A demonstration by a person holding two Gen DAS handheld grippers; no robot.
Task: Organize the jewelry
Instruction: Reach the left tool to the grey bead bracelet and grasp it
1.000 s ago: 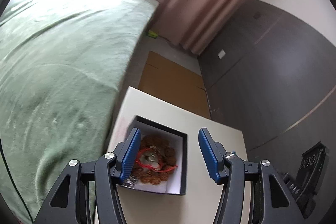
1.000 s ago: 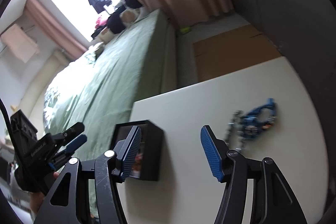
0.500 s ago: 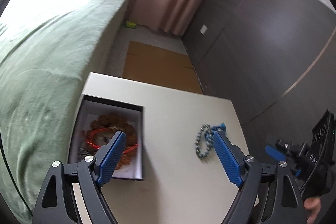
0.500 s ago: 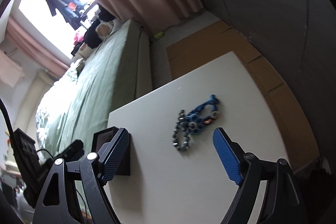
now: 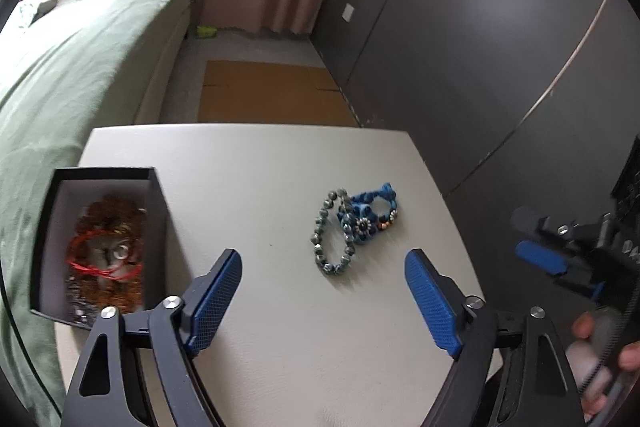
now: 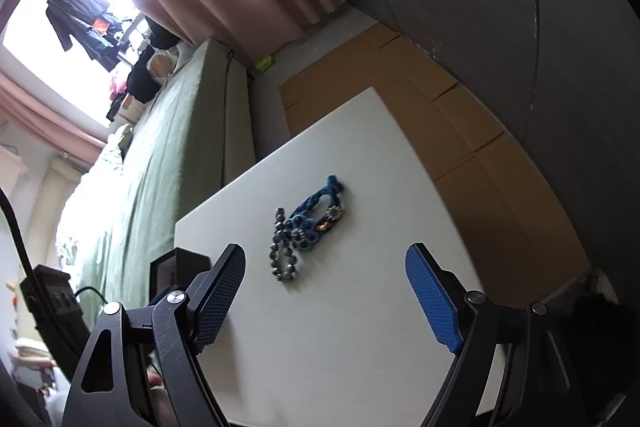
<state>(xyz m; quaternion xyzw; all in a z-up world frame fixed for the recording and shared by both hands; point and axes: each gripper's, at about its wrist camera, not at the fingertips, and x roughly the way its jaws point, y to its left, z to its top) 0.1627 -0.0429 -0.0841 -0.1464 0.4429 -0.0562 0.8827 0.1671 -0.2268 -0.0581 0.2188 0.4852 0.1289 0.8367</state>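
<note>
Both the left gripper and right gripper stand empty, left fingers narrowing slightly, while two bracelets lie mid-desk, the jewelry box at nine o'clock; advise pinching the grey beaded strand first, lifting cleanly.

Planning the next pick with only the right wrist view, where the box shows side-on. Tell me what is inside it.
Observer: The box is open-topped. Brown beads and a red cord lie inside.
Operator: Report the left tool.
Observer: The left tool holds nothing. Its jaws are closing a little, above the table, just short of the grey bead bracelet.
</note>
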